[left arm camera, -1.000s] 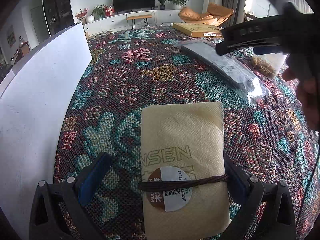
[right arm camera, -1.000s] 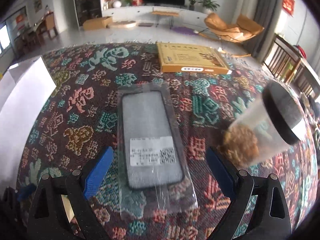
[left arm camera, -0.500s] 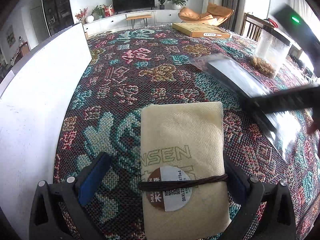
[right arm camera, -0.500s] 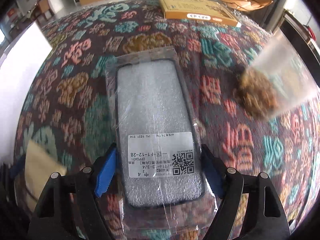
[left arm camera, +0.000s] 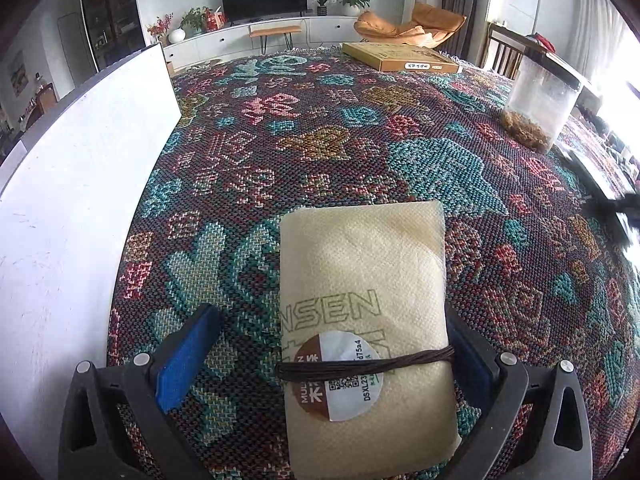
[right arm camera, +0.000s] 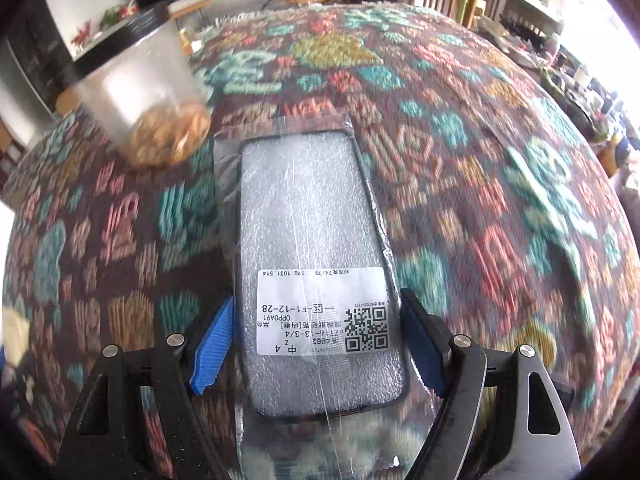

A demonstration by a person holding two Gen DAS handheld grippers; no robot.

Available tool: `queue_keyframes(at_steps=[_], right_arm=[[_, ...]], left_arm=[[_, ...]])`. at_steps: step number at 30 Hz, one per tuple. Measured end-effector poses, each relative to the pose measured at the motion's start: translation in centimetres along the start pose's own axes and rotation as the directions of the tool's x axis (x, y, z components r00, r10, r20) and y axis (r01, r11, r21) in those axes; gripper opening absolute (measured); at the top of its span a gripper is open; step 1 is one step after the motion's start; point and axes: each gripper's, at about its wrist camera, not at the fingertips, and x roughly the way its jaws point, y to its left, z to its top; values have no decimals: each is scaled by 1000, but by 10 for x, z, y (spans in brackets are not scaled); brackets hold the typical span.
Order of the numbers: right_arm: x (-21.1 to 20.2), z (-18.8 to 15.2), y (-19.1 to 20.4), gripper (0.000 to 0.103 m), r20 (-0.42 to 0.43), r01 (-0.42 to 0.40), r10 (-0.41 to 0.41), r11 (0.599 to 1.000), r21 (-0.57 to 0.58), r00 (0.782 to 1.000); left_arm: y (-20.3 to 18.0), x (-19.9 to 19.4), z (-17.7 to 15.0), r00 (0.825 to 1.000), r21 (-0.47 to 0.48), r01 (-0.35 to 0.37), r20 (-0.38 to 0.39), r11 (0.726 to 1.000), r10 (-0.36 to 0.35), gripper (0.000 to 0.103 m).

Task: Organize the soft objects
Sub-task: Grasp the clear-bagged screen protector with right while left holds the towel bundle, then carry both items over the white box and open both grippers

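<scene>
Right gripper (right arm camera: 316, 344), with black arms and blue finger pads (right arm camera: 210, 346), is shown closed upon a black-rimmed phone case sealed in a clear plastic sleeve (right arm camera: 316, 248); both pads are pressed against the long edges of the case near its white printed label (right arm camera: 324, 312). The case is seen above a multicoloured woven tablecloth (right arm camera: 460, 184), which is blurred in this view, so whether the case touches the cloth cannot be told. A clear plastic jar holding brown dried material (right arm camera: 144, 100) is seen beside the far left corner of the sleeve.

Left gripper (left arm camera: 332, 352) is shown spread wide over a cream woven-fabric pouch bound by a dark brown cord (left arm camera: 364, 320). The pouch lies flat on the tablecloth; the right pad is met by the pouch edge at the cord, while the left blue pad (left arm camera: 186, 360) stands apart from it. A round brown-and-white sticker (left arm camera: 336, 376) is crossed by the cord. A white board (left arm camera: 80, 184) borders the cloth at left, and a flat yellow-brown box (left arm camera: 400, 58) lies at the far edge.
</scene>
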Motion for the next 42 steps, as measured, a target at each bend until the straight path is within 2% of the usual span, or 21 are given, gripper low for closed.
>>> queue_keyframes(at_steps=[3, 6, 9, 11, 13, 14, 15, 16, 17, 19, 21, 24, 26, 28, 29, 32, 35, 36, 37, 39, 42], right_arm=[[26, 50, 6, 86, 33, -30, 30, 999, 11, 999], [37, 82, 7, 87, -44, -111, 113, 992, 53, 993], [35, 87, 11, 91, -111, -103, 102, 995, -2, 989], [44, 86, 14, 95, -159, -97, 91, 995, -27, 983], [47, 82, 24, 93, -134, -55, 44, 995, -79, 990], [47, 79, 31, 89, -117, -9, -5, 993, -114, 993], [46, 78, 36, 76, -99, 8, -20, 992, -127, 995], [43, 80, 37, 76, -87, 9, -19, 994, -110, 996], [41, 81, 37, 76, -96, 19, -28, 996, -90, 995], [25, 81, 33, 76, -62, 29, -33, 998, -58, 998], [-5, 83, 27, 76, 4, -24, 24, 1000, -11, 1000], [-61, 85, 27, 76, 97, -71, 68, 997, 28, 993], [-102, 85, 53, 76, 134, -106, 110, 994, -35, 985], [-138, 74, 97, 77, 142, -140, 159, 981, -136, 977], [-156, 64, 123, 77, 140, -162, 190, 969, -188, 972], [-192, 31, 211, 77, 89, -301, 342, 903, -305, 936], [-216, -9, 297, 77, -2, -472, 507, 802, -365, 862], [-221, -24, 326, 77, -38, -525, 553, 765, -374, 832], [-224, -40, 352, 77, -75, -574, 594, 725, -381, 801], [-226, -74, 402, 80, -149, -647, 649, 654, -392, 746], [-203, -122, 457, 84, -285, -715, 659, 601, -358, 696]], left_arm=[[0, -3, 1, 997, 35, 39, -66, 999, -36, 103], [7, -17, -1, 990, 9, 115, -83, 993, -114, 103], [5, -25, -2, 983, 0, 171, -70, 985, -171, 103], [-6, -21, 2, 984, 33, 161, -84, 986, -158, 103], [-18, -14, 8, 990, 77, 105, -100, 991, -97, 102], [-20, -14, 11, 993, 87, 92, -78, 992, -85, 97], [-20, -16, 12, 997, 84, 72, -42, 994, -69, 64], [-18, -16, 13, 997, 74, 68, -32, 995, -66, 52], [-16, -17, 15, 996, 54, 87, -32, 995, -85, 52], [-11, -25, 18, 990, 10, 142, -18, 990, -142, 51], [-9, -44, 23, 980, -22, 199, 13, 980, -198, 51], [-1, -86, 37, 946, -67, 320, 75, 945, -315, 51], [11, -121, 45, 925, -62, 367, 131, 928, -357, 51], [32, -156, 51, 915, -45, 370, 190, 928, -356, 51], [46, -172, 50, 916, -40, 355, 216, 934, -339, 51], [97, -208, 38, 939, -43, 235, 268, 971, -216, 52], [152, -219, 15, 969, -67, 50, 244, 997, -32, 58], [168, -217, 6, 976, -70, -23, 215, 997, 38, 65], [184, -214, -4, 976, -73, -101, 185, 992, 113, 76], [213, -208, -26, 963, -101, -215, 142, 971, 228, 93], [247, -201, -57, 956, -156, -265, 84, 952, 280, 96]])
